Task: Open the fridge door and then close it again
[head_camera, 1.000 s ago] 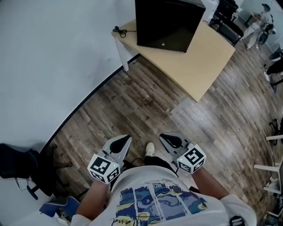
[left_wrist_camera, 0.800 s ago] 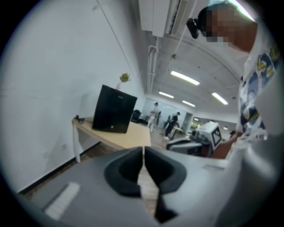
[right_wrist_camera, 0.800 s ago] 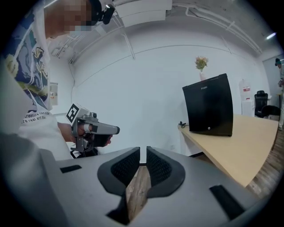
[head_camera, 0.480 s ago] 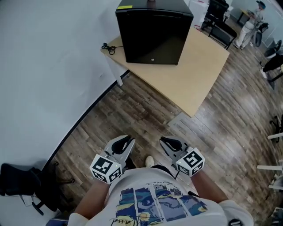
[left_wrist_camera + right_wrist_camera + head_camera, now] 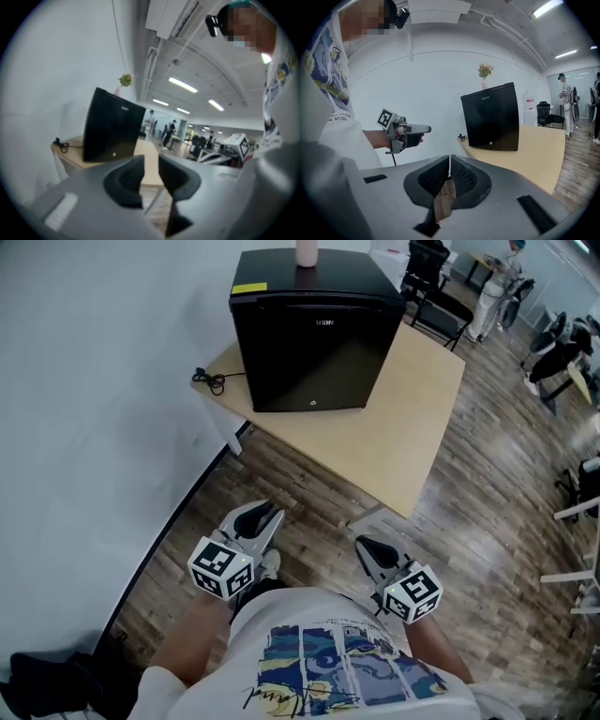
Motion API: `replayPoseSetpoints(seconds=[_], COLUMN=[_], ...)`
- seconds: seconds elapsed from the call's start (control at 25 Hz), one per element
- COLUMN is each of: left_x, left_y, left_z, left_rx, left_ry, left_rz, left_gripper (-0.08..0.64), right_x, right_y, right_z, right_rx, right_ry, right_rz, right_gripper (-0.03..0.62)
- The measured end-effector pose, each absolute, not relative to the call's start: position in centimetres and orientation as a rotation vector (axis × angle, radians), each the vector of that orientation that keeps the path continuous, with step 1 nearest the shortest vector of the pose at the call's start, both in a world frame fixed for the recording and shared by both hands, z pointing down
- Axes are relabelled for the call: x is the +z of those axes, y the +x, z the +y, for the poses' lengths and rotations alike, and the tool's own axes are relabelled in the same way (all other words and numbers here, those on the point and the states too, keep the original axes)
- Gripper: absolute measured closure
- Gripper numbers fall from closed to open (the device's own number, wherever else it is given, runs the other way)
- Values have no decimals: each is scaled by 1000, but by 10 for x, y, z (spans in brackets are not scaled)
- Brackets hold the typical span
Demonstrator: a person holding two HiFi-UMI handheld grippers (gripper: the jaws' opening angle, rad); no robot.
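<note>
1. On table [image 5: 412, 427] ahead, well apart from both grippers: fridge [image 5: 314, 343], door shut, vase [image 5: 306, 251] on top
2. Left gripper [image 5: 257, 519] jaws opening, nothing between
3. Right gripper [image 5: 375, 555] jaws pressed together, empty

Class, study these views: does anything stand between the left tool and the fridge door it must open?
Nothing visible does. Between the left tool, its jaws opening and empty, and the fridge door lie only floor and the bare front of the table.
</note>
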State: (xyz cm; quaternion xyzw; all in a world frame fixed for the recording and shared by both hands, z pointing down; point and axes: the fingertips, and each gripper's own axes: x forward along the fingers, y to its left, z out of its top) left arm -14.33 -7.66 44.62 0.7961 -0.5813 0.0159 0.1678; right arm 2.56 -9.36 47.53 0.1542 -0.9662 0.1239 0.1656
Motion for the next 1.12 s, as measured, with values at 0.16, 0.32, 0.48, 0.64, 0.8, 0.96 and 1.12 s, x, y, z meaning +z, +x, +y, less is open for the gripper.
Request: replayPoseSetpoints(seconds=[0.16,0.32,0.48,0.64,0.8,0.96,1.12], left_x=[437,427,415,404,393,377,365], left_y=[-196,-251,-306,-352,-385,-404,-418], left_z=[-114,-153,-204,-254,-297,-327,-356], left_rx=[41,67,87,76,53,44,31], left_ry=[2312,2372,2433,2474,2500,2545,2590], left_rz=[-1623,-1625,-1645,-1663,-1664,-1648,-1629], left_gripper=[462,459,449,437,430,417,416], right_x=[467,469,478,486,488,484,486], right_y=[-10,-34,-46,-55,-58,-60,-68], right_z=[-108,-114,-121,-126,-132,-137,-143], right_rx=[338,345,392,431,443,451,450], right_ry=[524,616,727,827,917,972,994], right_rz=[-2749,-2731,-2690,-2649,-2614,-2591,-2569], right_gripper=[575,575,575,575,575,575,575])
